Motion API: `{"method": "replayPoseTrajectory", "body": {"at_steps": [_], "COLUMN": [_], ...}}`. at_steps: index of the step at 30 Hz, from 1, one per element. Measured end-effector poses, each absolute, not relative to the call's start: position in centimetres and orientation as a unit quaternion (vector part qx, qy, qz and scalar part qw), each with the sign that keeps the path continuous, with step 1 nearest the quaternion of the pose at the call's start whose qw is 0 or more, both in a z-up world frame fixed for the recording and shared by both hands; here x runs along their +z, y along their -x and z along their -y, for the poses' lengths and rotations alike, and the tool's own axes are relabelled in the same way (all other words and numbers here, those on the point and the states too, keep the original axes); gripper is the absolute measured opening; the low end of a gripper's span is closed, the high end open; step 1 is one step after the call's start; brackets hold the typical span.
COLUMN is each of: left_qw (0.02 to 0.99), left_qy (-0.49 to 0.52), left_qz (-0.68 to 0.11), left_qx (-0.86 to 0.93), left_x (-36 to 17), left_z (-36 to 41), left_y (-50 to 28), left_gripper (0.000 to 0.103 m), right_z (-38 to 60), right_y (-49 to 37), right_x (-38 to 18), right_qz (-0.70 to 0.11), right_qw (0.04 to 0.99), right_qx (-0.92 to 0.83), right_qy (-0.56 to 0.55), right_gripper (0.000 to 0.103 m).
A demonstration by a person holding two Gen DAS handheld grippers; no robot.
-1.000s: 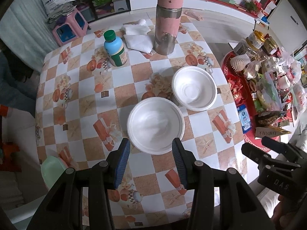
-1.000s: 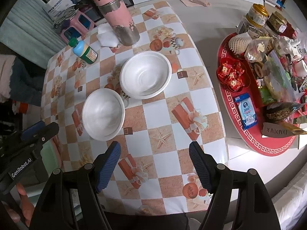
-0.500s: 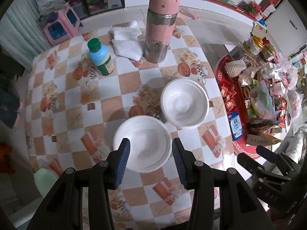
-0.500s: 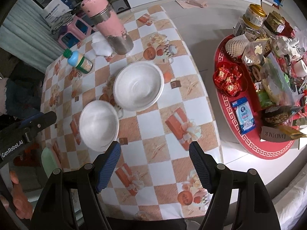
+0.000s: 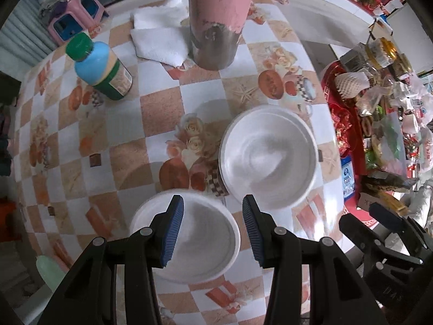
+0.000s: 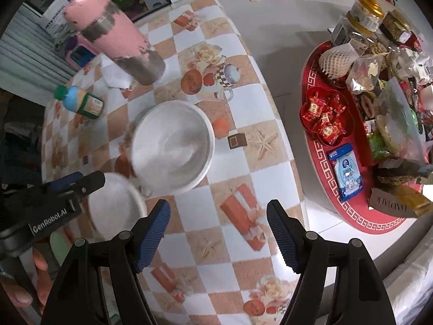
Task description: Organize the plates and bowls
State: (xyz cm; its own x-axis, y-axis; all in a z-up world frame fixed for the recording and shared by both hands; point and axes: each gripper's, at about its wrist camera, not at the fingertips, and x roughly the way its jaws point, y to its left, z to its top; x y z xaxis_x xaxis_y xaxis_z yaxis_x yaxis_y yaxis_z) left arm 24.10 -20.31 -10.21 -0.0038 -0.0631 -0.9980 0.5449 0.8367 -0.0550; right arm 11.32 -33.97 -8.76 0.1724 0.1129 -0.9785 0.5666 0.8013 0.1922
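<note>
Two white foam bowls stand on the checked tablecloth. The nearer bowl (image 5: 200, 241) lies right under my left gripper (image 5: 212, 223), whose blue-padded jaws are open above its far rim. The farther bowl (image 5: 268, 157) sits just to its right, almost touching. In the right wrist view the farther bowl (image 6: 173, 146) is ahead and left of my right gripper (image 6: 217, 233), which is open and empty over the cloth. The nearer bowl (image 6: 116, 205) shows at the left, partly behind the left gripper (image 6: 67, 187).
A tall pink and steel flask (image 5: 219, 19), folded white cloths (image 5: 159, 35) and a blue bottle with a green cap (image 5: 100, 67) stand at the table's far side. A red round tray (image 6: 360, 211) of snacks and jars lies off the table's right edge.
Both grippers have come down closer to the table. The left gripper now sits over the nearer bowl. Neither bowl has moved.
</note>
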Motion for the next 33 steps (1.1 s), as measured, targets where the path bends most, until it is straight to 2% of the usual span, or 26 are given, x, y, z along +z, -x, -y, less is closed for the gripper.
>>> {"method": "replayPoseTrajectory", "body": {"at_steps": [22, 25, 26, 27, 28, 30, 33], "left_qw": [0.659, 0.645, 0.645, 0.648, 0.651, 0.659, 0.659], "left_qy": [-0.219, -0.213, -0.212, -0.211, -0.216, -0.226, -0.212], "left_qz": [-0.688, -0.701, -0.701, -0.697, -0.691, -0.679, -0.682], "left_qx": [-0.212, -0.217, -0.217, -0.223, -0.228, -0.231, -0.237], "left_x": [-17.3, -18.2, -18.1, -17.8, -17.4, -16.5, -15.8], "left_z": [22.8, 23.1, 23.1, 23.3, 23.5, 23.8, 23.4], "left_y": [-27.0, -27.0, -27.0, -26.8, -26.6, -26.1, -26.1], "left_gripper": [0.047, 0.022, 0.021, 0.019, 0.017, 0.016, 0.016], "right_z": [35.7, 35.7, 35.6, 35.5, 35.4, 34.9, 34.3], "right_y": [-16.3, -16.8, -16.9, -17.1, -17.3, -17.7, -17.7], "right_x": [-15.5, -16.5, -16.7, -17.1, -17.2, -17.3, -16.7], "right_qz": [-0.639, -0.645, -0.647, -0.648, -0.648, -0.651, -0.650], "right_qw": [0.696, 0.692, 0.691, 0.689, 0.689, 0.689, 0.697], "right_qx": [-0.157, -0.159, -0.159, -0.155, -0.150, -0.135, -0.133], "right_qy": [-0.286, -0.282, -0.282, -0.284, -0.287, -0.288, -0.273], "right_gripper": [0.075, 0.075, 0.075, 0.069, 0.046, 0.020, 0.019]}}
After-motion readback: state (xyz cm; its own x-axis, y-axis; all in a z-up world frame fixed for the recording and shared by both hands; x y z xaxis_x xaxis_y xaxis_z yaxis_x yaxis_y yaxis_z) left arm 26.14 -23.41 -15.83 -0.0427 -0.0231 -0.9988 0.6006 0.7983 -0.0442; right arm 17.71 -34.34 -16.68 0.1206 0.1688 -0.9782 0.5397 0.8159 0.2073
